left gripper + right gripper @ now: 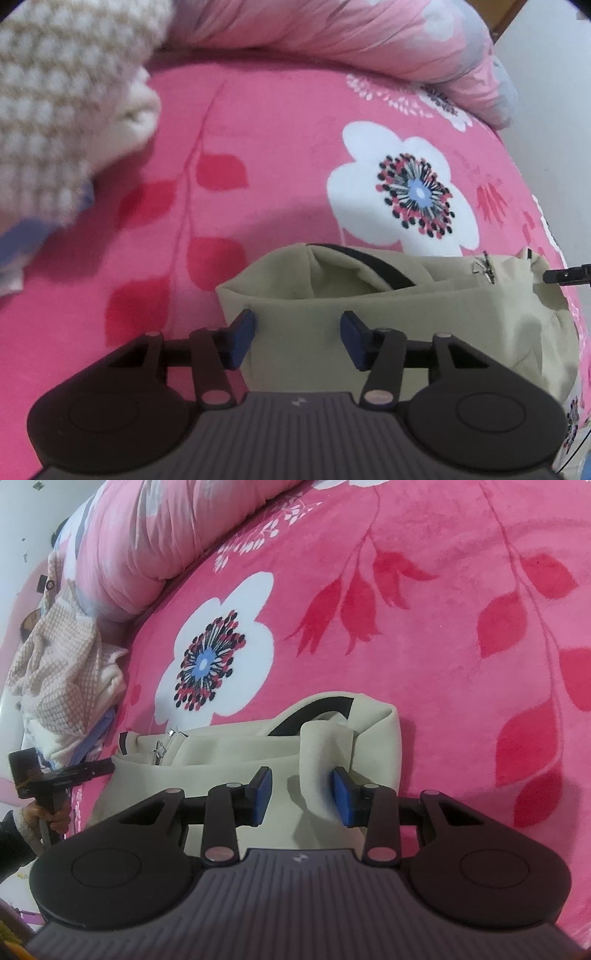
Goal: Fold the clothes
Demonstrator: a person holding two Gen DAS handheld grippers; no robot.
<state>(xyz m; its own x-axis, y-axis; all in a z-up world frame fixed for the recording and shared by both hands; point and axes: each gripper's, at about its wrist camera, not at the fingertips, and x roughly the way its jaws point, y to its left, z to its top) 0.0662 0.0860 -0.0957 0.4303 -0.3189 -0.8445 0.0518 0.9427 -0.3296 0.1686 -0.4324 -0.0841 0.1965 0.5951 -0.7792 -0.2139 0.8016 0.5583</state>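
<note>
On the pink bedspread, both hand-held grippers hover, parted, over beige trousers.

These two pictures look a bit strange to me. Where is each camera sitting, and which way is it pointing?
Left wrist view: it sits on the left gripper, looking down along its open blue-padded fingers at the beige garment on the pink flowered blanket; a knitted cloth lies blurred at upper left.
Right wrist view: it sits on the right gripper, looking down at a raised fold of the same garment between its pads; at the left edge, a hand holds the other gripper.
Shared: the garment, the blanket's white flower, the pink quilt.
</note>
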